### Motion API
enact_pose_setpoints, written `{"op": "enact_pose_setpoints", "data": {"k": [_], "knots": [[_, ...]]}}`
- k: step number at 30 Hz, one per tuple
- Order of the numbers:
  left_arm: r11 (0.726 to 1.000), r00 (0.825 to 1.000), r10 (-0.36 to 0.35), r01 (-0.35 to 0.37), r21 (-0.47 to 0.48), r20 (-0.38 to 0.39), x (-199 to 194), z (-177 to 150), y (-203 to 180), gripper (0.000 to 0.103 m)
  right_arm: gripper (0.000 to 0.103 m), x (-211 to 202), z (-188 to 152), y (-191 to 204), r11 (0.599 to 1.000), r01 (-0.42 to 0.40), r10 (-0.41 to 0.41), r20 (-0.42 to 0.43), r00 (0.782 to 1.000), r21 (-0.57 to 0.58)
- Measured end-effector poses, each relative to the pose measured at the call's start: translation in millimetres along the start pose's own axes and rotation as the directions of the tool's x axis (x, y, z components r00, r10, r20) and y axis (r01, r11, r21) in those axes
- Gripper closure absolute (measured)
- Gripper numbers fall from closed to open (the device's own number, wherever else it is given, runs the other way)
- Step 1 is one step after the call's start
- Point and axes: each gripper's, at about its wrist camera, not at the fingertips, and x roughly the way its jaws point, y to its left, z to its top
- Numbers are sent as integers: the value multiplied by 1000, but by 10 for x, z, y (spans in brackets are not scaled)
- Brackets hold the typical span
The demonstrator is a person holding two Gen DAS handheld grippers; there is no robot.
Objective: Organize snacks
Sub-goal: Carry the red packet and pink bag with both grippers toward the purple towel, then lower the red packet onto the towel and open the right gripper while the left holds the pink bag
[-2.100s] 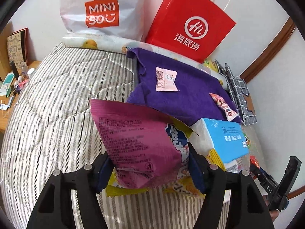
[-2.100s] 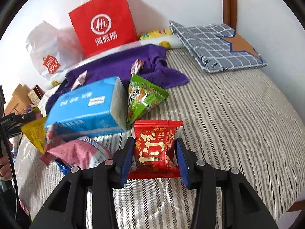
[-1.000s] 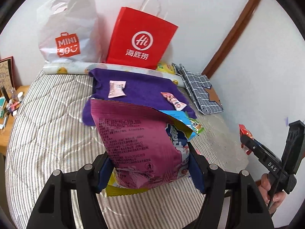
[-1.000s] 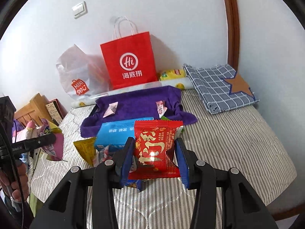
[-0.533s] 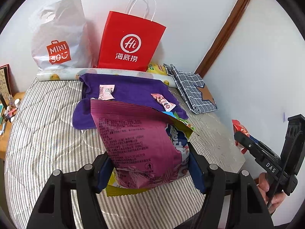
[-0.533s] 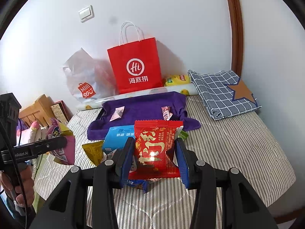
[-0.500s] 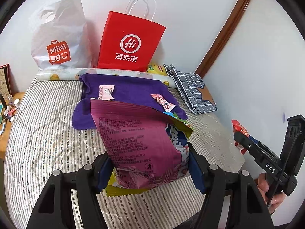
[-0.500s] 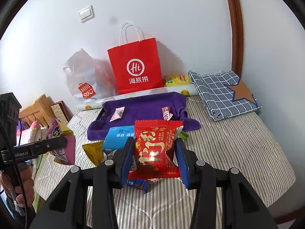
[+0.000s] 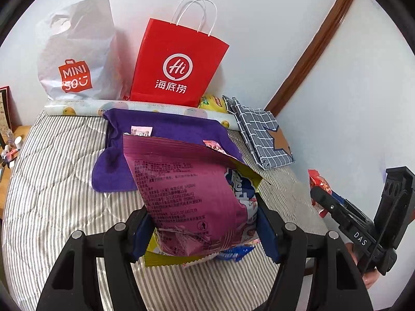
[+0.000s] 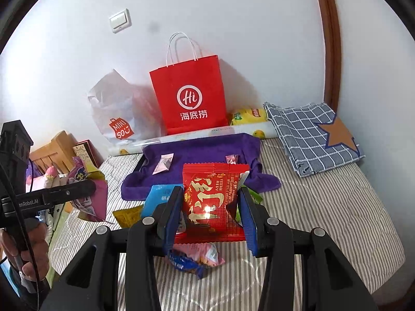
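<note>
Purple-pink packet: pinched low down by the left tongs, lifted above the striped bed; its tall upper part stands free and leans away from the camera.
Red packet: pinched at both sides by the right tongs, also held clear of the bed.
Loose snacks: a blue box, a yellow packet, a green one and a small blue-pink wrapper lie in a heap on the bed below the right tongs; two small packets rest on the purple towel.
Likely destination: the red paper bag or the white plastic bag against the wall (a guess; nothing marks either).
Risk, left: the grip sits near the packet's bottom, so the crinkly film could slip or fold over on a quick swing.
Risk, right: the packet looks puffed and glossy; squeezed pads may let it squirt out.
Left view only: wide bare bed, a wooden desk edge with small bottles.
Right view only: the snack heap, a wall switch, the hand carrying the left tongs.
</note>
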Motion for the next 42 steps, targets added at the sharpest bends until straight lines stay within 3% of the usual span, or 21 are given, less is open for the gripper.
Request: {"op": "enact_pose_setpoints", "data": {"k": [19, 27, 38, 42], "knots": [[999, 999, 42, -42, 18, 6, 250, 469, 60, 36, 60, 626, 407, 42, 999, -7, 7, -17, 1000, -33], [998, 998, 64, -64, -3, 2, 400, 609, 219, 36, 60, 951, 537, 41, 999, -37, 36, -31, 999, -11], [988, 988, 153, -152, -20, 28, 518, 1046, 508, 36, 60, 1349, 924, 62, 999, -34, 34, -14, 999, -21], [987, 988, 155, -154, -37, 21, 636, 1181, 624, 36, 60, 1542, 1044, 74, 999, -40, 39, -9, 999, -25]]}}
